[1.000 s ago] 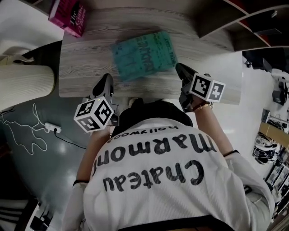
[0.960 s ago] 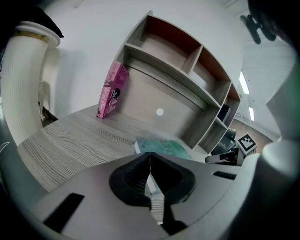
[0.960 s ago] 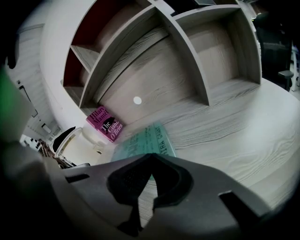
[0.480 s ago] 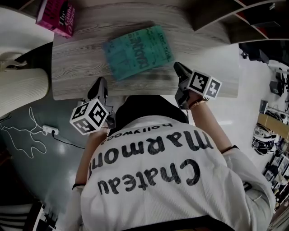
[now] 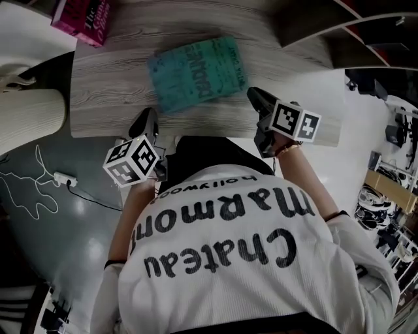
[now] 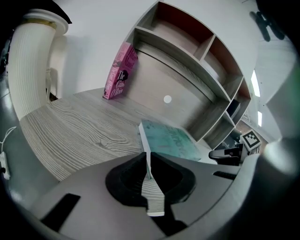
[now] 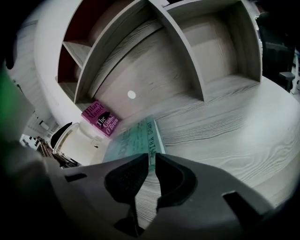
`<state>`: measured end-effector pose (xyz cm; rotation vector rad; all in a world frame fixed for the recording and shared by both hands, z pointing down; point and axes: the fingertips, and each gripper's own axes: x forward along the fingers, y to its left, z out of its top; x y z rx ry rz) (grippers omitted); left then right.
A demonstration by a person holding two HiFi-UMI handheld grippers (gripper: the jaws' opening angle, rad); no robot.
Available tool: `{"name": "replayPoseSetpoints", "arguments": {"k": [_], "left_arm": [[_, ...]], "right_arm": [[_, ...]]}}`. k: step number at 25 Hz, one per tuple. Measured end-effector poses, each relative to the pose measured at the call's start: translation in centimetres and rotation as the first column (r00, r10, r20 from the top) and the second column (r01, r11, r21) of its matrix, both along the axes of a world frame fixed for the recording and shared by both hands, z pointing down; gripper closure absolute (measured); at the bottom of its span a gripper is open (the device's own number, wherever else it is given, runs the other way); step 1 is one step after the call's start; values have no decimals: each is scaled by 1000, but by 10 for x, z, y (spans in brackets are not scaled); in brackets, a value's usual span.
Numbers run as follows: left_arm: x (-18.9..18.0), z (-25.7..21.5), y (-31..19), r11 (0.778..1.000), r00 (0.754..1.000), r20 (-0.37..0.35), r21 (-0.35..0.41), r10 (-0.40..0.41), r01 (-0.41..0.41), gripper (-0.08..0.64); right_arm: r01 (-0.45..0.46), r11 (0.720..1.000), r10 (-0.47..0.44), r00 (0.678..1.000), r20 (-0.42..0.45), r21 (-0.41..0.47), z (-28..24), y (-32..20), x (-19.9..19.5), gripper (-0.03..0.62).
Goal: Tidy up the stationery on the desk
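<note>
Desk (image 5: 111, 98): one, grey woodgrain.
Books: two. Teal book (image 5: 196, 73) flat mid-desk, long axis across desk, right end skewed away from person. Pink book (image 5: 85, 16) standing tilted, far left corner.
Grippers: two. Left gripper (image 5: 149, 119) jaws closed, empty, at near desk edge. Right gripper (image 5: 253, 96) jaws just been opening, narrow gap, nothing between, tips just beside teal book's corner.

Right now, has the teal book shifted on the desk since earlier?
No: the teal book keeps its gap from the pink book and the front edge of the desk.
</note>
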<state>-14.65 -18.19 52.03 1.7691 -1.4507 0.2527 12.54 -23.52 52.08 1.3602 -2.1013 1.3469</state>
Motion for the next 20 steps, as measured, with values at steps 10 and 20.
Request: {"name": "replayPoseSetpoints", "arguments": {"k": [10,20], "left_arm": [[8,22,12,997,997,-78,-73,-1,-5,339],[21,30,-22,990,986,-154,-118,57,-76,311]], "right_arm": [[62,998,-62,998,5,-16,6,-4,-11,512],[91,995,-91,996,2,-28,11,-8,-8,477]]}}
